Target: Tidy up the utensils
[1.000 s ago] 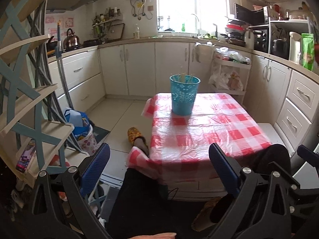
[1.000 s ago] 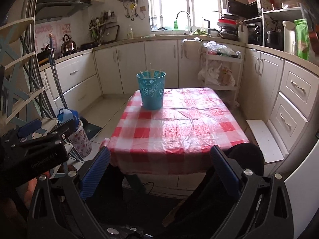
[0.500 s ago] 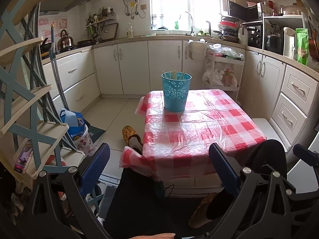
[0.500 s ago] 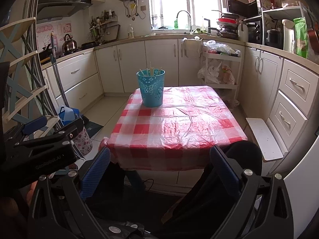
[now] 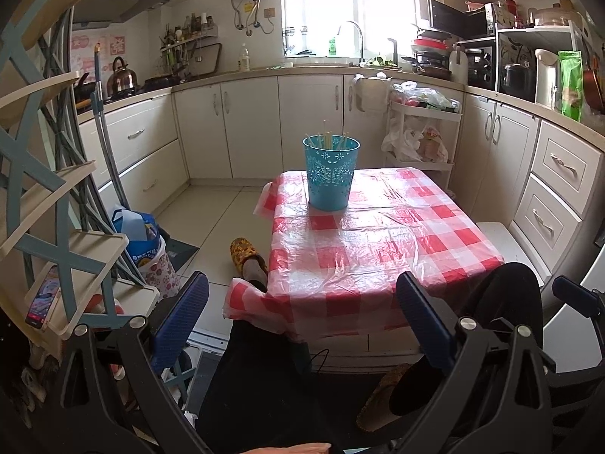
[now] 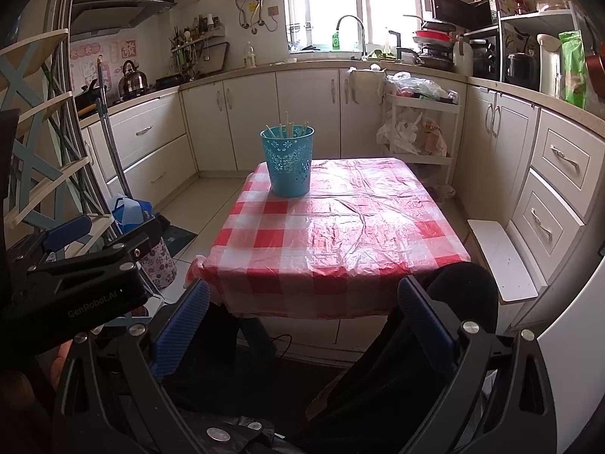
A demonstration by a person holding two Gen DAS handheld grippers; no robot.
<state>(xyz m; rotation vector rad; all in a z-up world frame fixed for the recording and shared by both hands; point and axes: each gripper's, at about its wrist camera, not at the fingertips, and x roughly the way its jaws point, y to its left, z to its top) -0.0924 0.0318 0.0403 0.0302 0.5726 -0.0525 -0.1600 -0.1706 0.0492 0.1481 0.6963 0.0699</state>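
A blue perforated bucket (image 5: 329,172) stands at the far left of a table with a red-and-white checked cloth (image 5: 378,249). Several pale chopsticks (image 5: 326,137) stick up out of it. It also shows in the right wrist view (image 6: 288,162), chopsticks (image 6: 288,128) inside. My left gripper (image 5: 302,316) is open and empty, held low before the table's near edge, over a person's lap. My right gripper (image 6: 302,317) is open and empty, also low before the near edge. The left gripper's body (image 6: 75,265) shows at the right view's left.
A blue-and-cream shelf rack (image 5: 45,189) stands close on the left. A mop handle (image 5: 107,151) and a bag (image 5: 141,234) are by the left cabinets. A white cart (image 5: 419,132) stands behind the table. A white step (image 6: 499,257) lies at the right. A slippered foot (image 5: 247,257) rests left of the table.
Both grippers have tilted and shifted slightly, so the table and bucket sit a little differently in view. Both stay open and empty.
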